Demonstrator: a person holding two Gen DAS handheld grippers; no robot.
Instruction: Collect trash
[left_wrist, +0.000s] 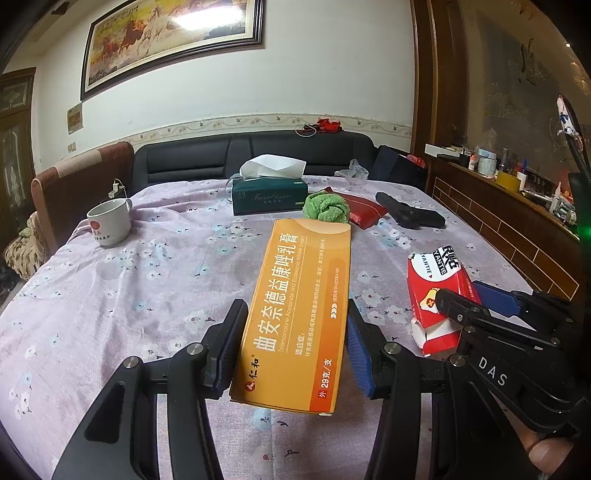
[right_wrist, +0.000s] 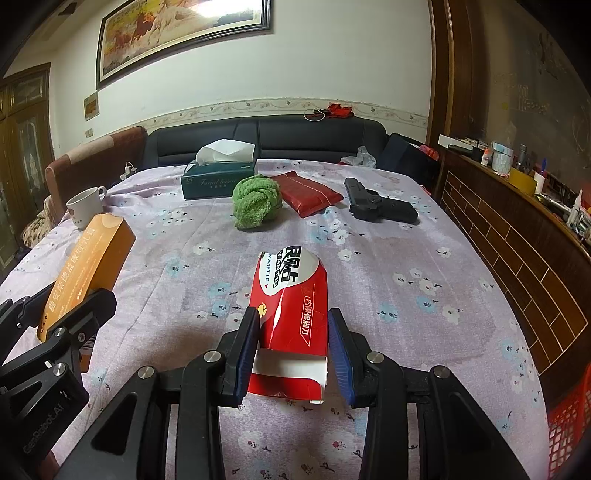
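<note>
Left gripper clamps orange ointment box, frame center, above floral tablecloth. Right gripper pinches torn red-white carton, center-low. Green towel, tissue box farther back.

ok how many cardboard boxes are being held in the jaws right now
2. The orange box sits gripped in the left gripper jaws; the torn red box in the right gripper jaws, both above the tablecloth.
</note>
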